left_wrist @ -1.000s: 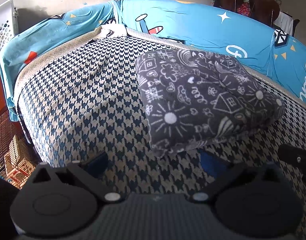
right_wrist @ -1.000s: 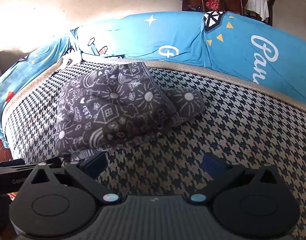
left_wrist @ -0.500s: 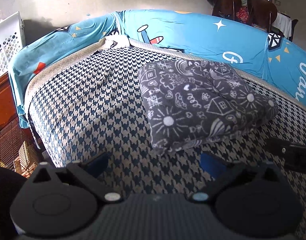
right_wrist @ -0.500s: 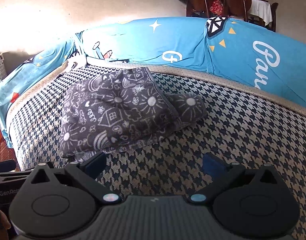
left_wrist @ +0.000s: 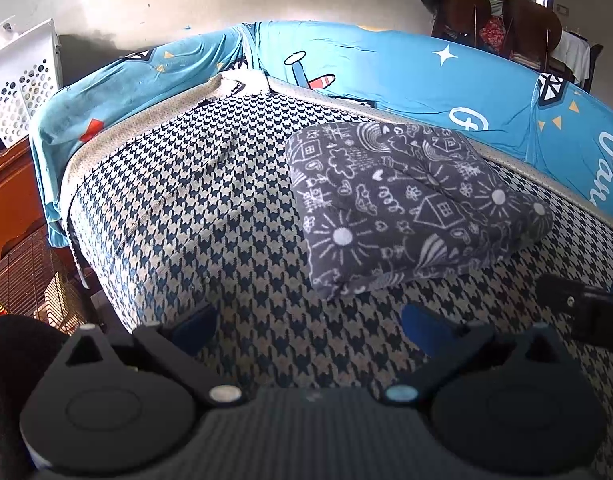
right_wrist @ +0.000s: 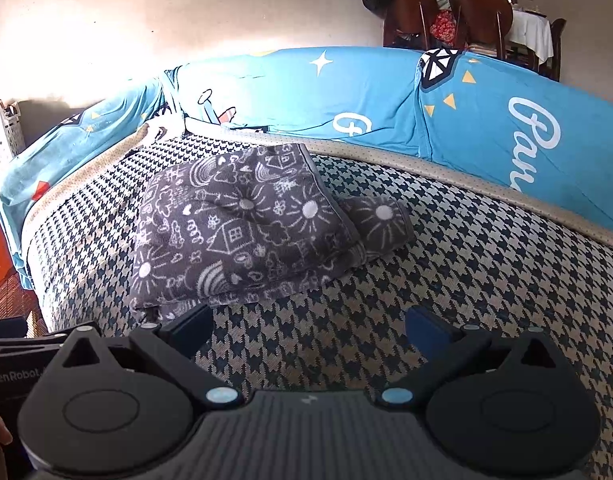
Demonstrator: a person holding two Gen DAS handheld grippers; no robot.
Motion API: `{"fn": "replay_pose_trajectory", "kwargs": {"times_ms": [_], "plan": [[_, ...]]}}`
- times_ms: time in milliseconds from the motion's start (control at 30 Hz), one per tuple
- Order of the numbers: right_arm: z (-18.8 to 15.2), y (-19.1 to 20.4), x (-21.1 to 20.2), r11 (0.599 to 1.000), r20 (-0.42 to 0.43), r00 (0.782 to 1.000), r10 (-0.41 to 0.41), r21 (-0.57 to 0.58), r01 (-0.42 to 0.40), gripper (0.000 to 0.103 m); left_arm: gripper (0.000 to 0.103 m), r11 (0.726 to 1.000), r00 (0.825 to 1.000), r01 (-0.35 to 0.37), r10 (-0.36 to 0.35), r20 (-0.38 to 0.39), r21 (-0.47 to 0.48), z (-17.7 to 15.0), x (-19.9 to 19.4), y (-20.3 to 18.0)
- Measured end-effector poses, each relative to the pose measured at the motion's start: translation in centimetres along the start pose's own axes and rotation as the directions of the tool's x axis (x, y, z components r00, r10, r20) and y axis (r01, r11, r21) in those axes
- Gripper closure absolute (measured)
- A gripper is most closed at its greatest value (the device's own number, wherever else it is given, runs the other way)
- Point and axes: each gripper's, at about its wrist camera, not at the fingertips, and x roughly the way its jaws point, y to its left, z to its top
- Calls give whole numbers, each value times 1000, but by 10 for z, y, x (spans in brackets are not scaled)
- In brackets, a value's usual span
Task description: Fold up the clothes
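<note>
A dark grey garment (left_wrist: 402,204) printed with white doodles lies folded into a thick bundle on the houndstooth sofa seat (left_wrist: 194,216). My left gripper (left_wrist: 310,326) hangs open in front of its near edge, apart from it, with nothing between the blue pads. In the right wrist view the same garment (right_wrist: 250,232) lies ahead and to the left, a smaller fold sticking out on its right. My right gripper (right_wrist: 310,326) is open too, just short of the cloth. The other gripper's black body (left_wrist: 582,308) shows at the right edge of the left wrist view.
A blue printed cover (right_wrist: 386,100) drapes the sofa's back and left arm. A white perforated basket (left_wrist: 22,80) stands at the far left beside wooden furniture (left_wrist: 6,184). Brown chairs (right_wrist: 446,12) piled with clothes stand behind the sofa. The seat's left edge drops to the floor.
Both grippers have drawn back and up from the folded garment, which now looks smaller and farther. The garment itself has not moved.
</note>
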Motion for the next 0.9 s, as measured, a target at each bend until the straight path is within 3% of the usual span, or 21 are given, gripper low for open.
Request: {"fn": "replay_pose_trajectory", "kwargs": {"times_ms": [467, 900], "plan": [[-4, 3, -5, 999, -1, 1000, -21, -38, 21, 0, 0, 999, 1000, -6, 5, 25, 39, 0, -12, -1], [-6, 4, -7, 998, -3, 1000, -31, -50, 31, 0, 0, 1000, 1000, 18, -18, 14, 20, 0, -14, 7]]}}
